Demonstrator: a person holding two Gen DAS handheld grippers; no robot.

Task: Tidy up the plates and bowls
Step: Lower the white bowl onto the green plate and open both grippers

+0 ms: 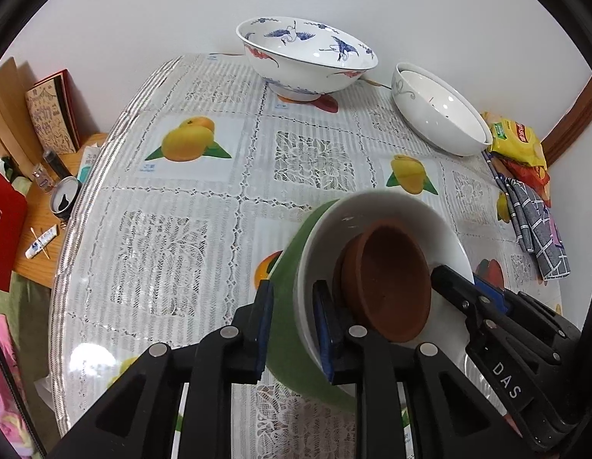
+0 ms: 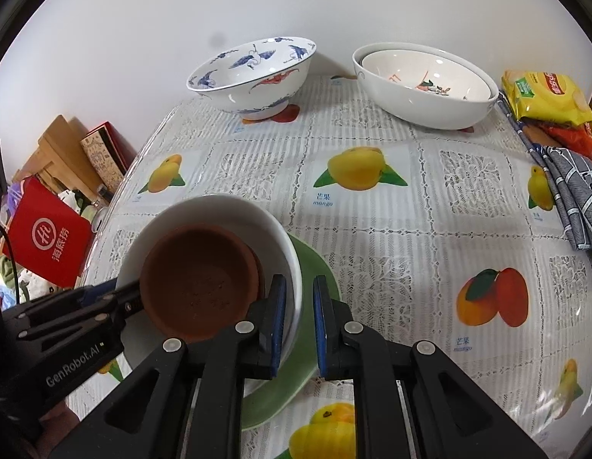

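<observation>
- A white bowl with a green outside [image 1: 376, 237] [image 2: 235, 214] sits on the near part of the table [image 1: 173, 206] [image 2: 391, 252], which is covered with a lace-pattern cloth printed with mangoes.
- Inside it lies a brown clay saucer [image 1: 387, 283] [image 2: 196, 279], tilted against the bowl's wall.
- The left gripper [image 1: 292, 329] straddles the bowl's rim, one pad outside on the green wall and one inside; whether the pads press on the wall cannot be told.
- The right gripper [image 2: 300, 321] straddles the opposite rim and is clamped on the white wall, with a narrow gap showing beside its outer pad.
- At 12 o'clock, against the wall, stands a blue-and-white crane-pattern bowl [image 1: 307, 57] [image 2: 254, 76]; nothing shows inside it.
- At 1 o'clock a plain white bowl [image 1: 437, 114] [image 2: 426, 103] holds a smaller white bowl with a painted inside [image 2: 426, 76] nested in it.
- At 2 o'clock, near the table edge, lie a yellow snack packet [image 1: 518, 141] [image 2: 548, 95] and a grey checked cloth [image 1: 537, 229] [image 2: 571, 191].
</observation>
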